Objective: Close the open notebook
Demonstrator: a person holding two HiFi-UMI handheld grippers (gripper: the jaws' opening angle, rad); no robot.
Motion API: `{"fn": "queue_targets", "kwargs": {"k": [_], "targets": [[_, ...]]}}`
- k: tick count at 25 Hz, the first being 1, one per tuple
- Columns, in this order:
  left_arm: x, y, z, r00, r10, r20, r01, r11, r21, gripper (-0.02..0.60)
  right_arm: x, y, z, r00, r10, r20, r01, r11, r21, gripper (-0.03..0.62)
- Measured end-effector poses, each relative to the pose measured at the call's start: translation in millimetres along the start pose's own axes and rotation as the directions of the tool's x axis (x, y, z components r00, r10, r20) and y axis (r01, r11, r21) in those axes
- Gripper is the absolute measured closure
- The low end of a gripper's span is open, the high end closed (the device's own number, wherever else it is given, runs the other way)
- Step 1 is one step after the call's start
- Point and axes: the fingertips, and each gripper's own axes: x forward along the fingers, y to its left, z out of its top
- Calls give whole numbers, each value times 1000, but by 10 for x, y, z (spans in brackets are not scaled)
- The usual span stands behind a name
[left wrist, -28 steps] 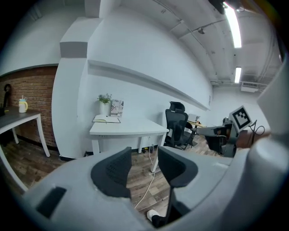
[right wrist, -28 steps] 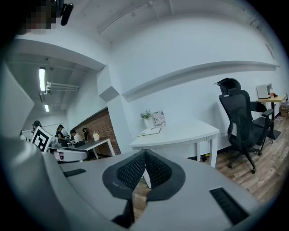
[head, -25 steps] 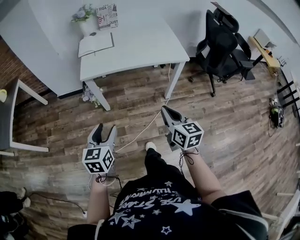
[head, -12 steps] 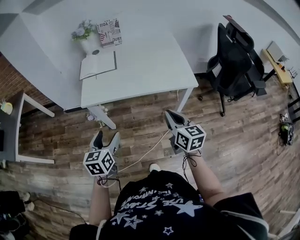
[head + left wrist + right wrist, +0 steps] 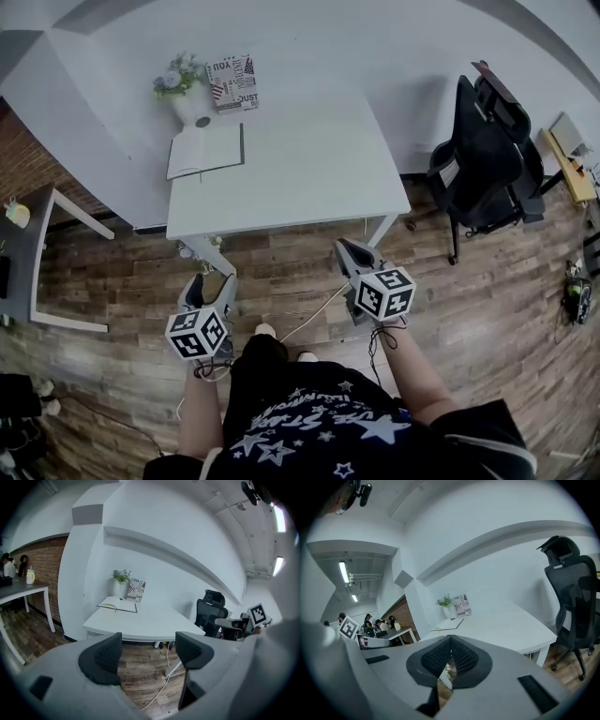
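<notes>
1. Since the earlier frame you have walked up to the bench (image 5: 309, 159). It sat well ahead of you then, and now its near edge lies just beyond both grippers, which hang over the floor.
2. Your left gripper (image 5: 208, 285) has gone from partly spread to fully spread, with only floor and bench showing between its jaws. Your right gripper (image 5: 349, 247) is pressed together and holds nothing.
3. The notebook (image 5: 206, 150) lies at the far left corner of the bench, just in front of the vase (image 5: 190, 105) and near the card (image 5: 234, 82) leaning on the wall. It is well away from both grippers.
4. It lies open and flat with its white pages up. A dark cover edge shows along its right side, and the pages look slightly bowed in the left gripper view. From here I cannot tell where the spine runs.
5. The step in hand is the approach, and it is not finished.
6. Step to the left side of the bench so the notebook is within easy reach and you need not stretch across the top.
7. Bring the spread left gripper in low at a free cover edge. Slide one jaw under it and swing it over in an arc.
8. Rest the closed right gripper on the other half, since a light notebook will likely skid toward the vase if it is not held.
</notes>
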Motion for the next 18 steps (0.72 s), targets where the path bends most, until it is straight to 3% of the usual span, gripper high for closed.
{"fn": "queue_targets", "kwargs": {"k": [9, 18], "targets": [[542, 318, 233, 1000, -26, 0, 26, 1000, -17, 227, 603, -125, 143, 1000, -17, -13, 17, 1000, -6, 592], [1279, 1014, 857, 999, -51, 18, 51, 999, 3, 227, 1698, -39, 393, 999, -14, -43, 13, 999, -38, 592]]}}
